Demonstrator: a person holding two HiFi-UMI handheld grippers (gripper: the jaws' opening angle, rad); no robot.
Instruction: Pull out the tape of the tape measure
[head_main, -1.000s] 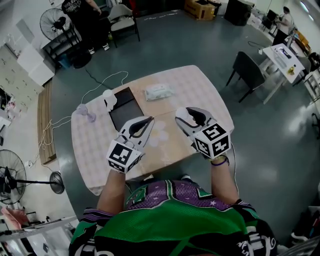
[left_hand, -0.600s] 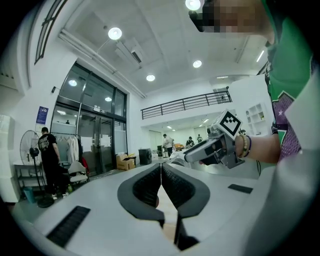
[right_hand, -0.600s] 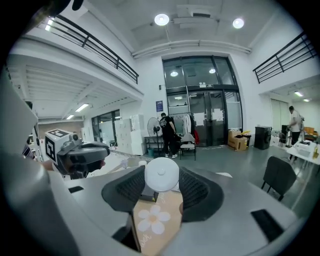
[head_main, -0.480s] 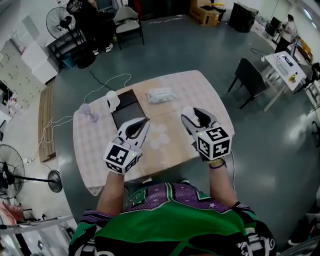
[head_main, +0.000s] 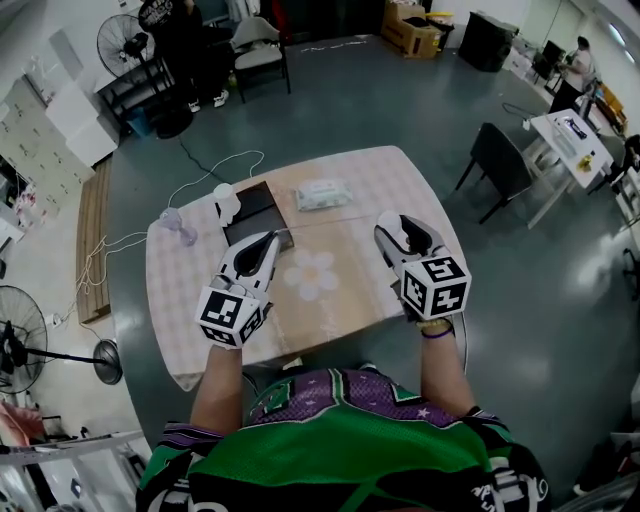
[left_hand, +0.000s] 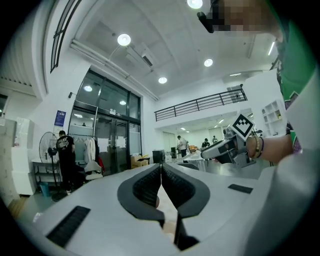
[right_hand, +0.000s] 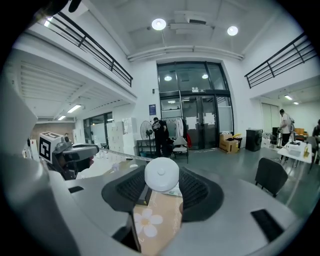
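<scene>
Right claw (right_hand: 161, 179): round white tape measure (right_hand: 161, 174)

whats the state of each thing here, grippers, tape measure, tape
left hand-held gripper, shut on the tape's end
right hand-held gripper, shut on the tape measure
tape measure, held in the air
tape, pulled out, stretched between the two grippers

Head view above table (head_main: 350, 292); gripper views across it.
</scene>
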